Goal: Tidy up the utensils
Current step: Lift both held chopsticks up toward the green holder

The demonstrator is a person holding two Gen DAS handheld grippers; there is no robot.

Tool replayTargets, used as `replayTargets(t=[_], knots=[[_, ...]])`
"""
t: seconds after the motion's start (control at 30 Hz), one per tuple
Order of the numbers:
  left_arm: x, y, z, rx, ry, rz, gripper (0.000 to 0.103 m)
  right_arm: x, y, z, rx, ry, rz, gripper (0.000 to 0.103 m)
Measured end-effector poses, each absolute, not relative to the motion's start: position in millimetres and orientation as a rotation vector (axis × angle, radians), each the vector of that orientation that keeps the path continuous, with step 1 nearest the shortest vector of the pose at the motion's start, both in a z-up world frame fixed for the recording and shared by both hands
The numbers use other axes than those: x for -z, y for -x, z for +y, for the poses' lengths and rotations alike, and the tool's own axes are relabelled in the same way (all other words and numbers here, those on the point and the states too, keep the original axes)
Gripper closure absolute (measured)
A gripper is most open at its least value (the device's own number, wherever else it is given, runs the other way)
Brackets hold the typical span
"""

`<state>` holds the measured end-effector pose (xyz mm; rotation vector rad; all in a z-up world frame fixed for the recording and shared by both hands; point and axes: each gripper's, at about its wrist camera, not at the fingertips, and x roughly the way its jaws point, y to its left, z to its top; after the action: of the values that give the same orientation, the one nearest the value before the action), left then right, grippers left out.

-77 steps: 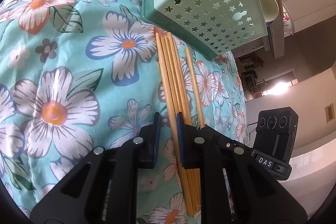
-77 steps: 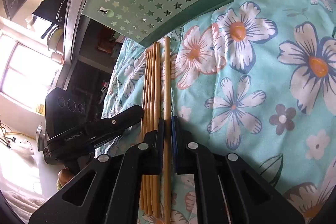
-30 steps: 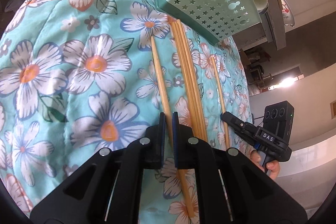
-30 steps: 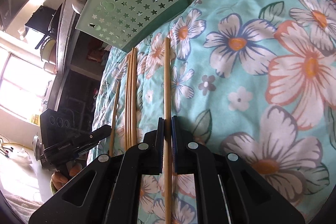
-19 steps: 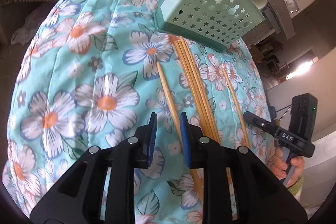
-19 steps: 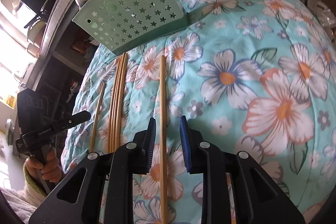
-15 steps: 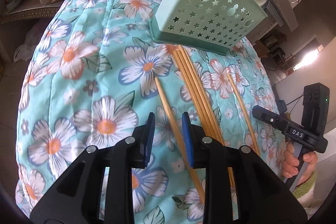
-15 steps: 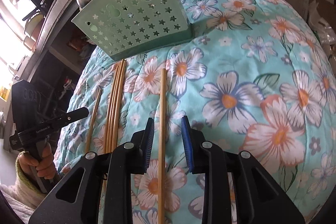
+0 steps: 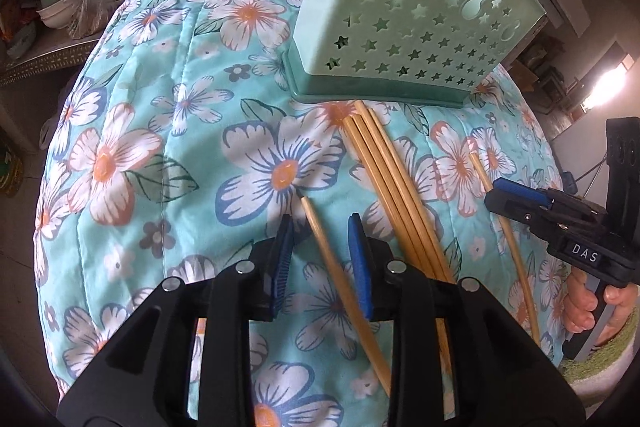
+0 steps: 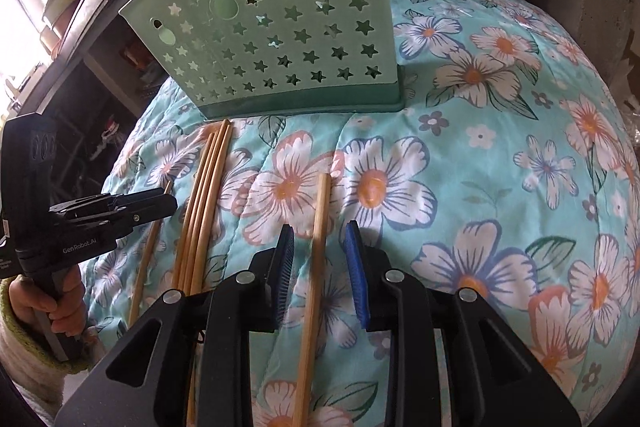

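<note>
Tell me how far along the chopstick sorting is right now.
Early stage. Done: one single chopstick lies split off on the left of the bundle, another on the right. In hand: nothing; the left hand-held gripper and right hand-held gripper have just been opening, each chopstick lying loose between its pads. Left: every chopstick remains on the floral cloth; none visibly stands in the green holder.

The mint holder (image 9: 404,39) blocks the far side, with bundled chopsticks (image 9: 394,195) running near from its base and single chopsticks (image 9: 340,283) either side, leaving open floral quilt (image 9: 160,131) at left and far right.
</note>
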<state>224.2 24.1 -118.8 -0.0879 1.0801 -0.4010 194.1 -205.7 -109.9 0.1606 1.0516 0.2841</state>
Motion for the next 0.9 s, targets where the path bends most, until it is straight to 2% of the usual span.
replayTargets(t=[0.1,0.17,0.3,0.4,0.63,0.9], knots=[[119,-226,20,0.389,0.053,1.066,0.077,113,-199,-200,-0.285,-0.131,1.053,0.076],[119,-227,17,0.373,0.038,1.059,0.083,115,-201,-197,-0.282,-0.118,1.046,0.077],[119,-229,18,0.354,0.048,1.053,0.091,116,-202,-198,-0.276,-0.133,1.039,0.093],[118,-231,21,0.353,0.063,1.050,0.093,114,-203,-205,-0.288,-0.186,1.038,0.096],[96,-220,34,0.382,0.144,1.005,0.097,90,-193,-219,-0.315,-0.263,0.980,0.096],[24,-197,44,0.460,0.210,0.841,0.099,26,-173,-238,-0.355,-0.318,0.822,0.096]])
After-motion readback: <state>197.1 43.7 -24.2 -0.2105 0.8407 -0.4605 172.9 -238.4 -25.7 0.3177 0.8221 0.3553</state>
